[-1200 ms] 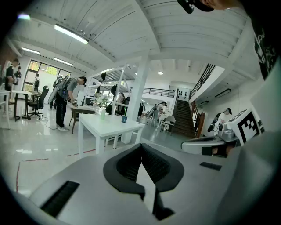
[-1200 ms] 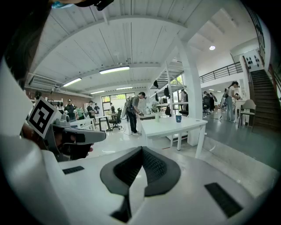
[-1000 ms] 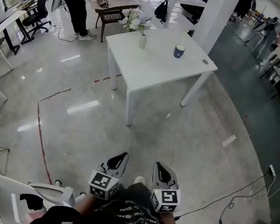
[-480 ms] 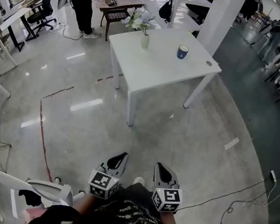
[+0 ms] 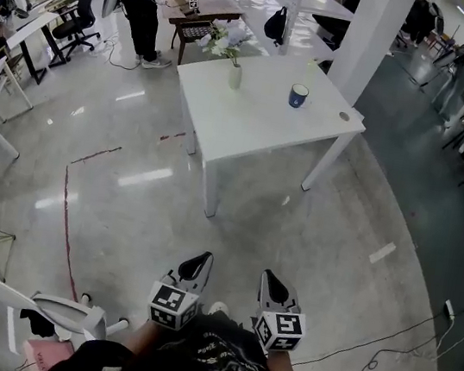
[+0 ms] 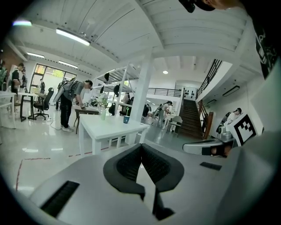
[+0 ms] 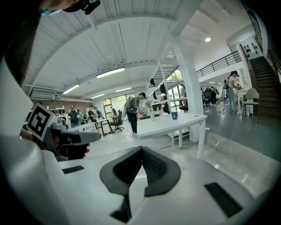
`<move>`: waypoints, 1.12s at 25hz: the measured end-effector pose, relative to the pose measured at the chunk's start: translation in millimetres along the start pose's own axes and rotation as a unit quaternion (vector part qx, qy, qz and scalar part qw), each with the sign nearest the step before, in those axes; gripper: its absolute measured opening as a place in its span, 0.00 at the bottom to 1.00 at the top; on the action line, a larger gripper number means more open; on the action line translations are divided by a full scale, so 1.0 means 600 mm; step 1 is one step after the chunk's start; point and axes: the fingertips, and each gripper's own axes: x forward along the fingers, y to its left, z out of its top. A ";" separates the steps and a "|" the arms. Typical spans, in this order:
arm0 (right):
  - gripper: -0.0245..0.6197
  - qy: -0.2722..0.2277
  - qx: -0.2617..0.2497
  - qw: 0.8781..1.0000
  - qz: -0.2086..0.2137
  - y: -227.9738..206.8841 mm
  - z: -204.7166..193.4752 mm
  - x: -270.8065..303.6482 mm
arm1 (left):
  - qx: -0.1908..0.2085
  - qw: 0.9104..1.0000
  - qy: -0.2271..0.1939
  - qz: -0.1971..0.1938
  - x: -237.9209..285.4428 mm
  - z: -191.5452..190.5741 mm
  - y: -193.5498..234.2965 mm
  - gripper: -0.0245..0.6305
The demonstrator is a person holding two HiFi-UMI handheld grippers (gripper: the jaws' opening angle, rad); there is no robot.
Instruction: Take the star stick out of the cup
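A blue cup (image 5: 298, 96) stands on the far right part of a white table (image 5: 259, 123), well ahead of me. In the left gripper view a thin stick with a green star (image 6: 127, 110) rises from the cup (image 6: 126, 119). The right gripper view shows the cup (image 7: 174, 115) too. My left gripper (image 5: 196, 264) and right gripper (image 5: 273, 281) hang close to my body, far from the table. Both are shut with nothing between the jaws, as seen for the left gripper (image 6: 141, 146) and the right gripper (image 7: 142, 148).
A vase of flowers (image 5: 234, 76) stands on the table's far left. A white pillar (image 5: 370, 27) rises behind the table. A person (image 5: 143, 0) stands at a dark table at the back left. A white chair (image 5: 45, 317) is at my lower left; cables (image 5: 400, 338) lie on the floor at right.
The head view has shifted a little, with the table now slightly lower and nearer. Both grippers stay shut at my waist.
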 end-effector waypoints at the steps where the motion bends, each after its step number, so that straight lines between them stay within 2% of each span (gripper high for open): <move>1: 0.05 -0.003 0.000 1.000 0.001 -0.012 0.001 0.003 | 0.000 1.000 -0.002 0.000 0.009 0.001 -0.006 0.07; 6: 0.05 0.001 0.008 1.000 0.001 -0.046 0.004 0.020 | -0.001 1.000 0.006 -0.002 0.050 -0.002 -0.015 0.07; 13: 0.05 0.023 0.026 0.999 -0.008 -0.080 0.011 0.101 | 0.002 1.000 0.013 -0.020 0.151 0.017 0.027 0.07; 18: 0.05 0.014 0.032 0.999 -0.004 -0.105 0.056 0.214 | 0.006 1.000 0.006 -0.029 0.248 0.067 0.103 0.07; 22: 0.05 0.019 0.031 0.999 -0.018 -0.131 0.117 0.316 | 0.011 0.999 0.012 -0.031 0.323 0.098 0.177 0.07; 28: 0.05 0.005 0.023 0.999 -0.035 -0.149 0.181 0.453 | 0.005 0.998 0.015 -0.056 0.428 0.148 0.288 0.07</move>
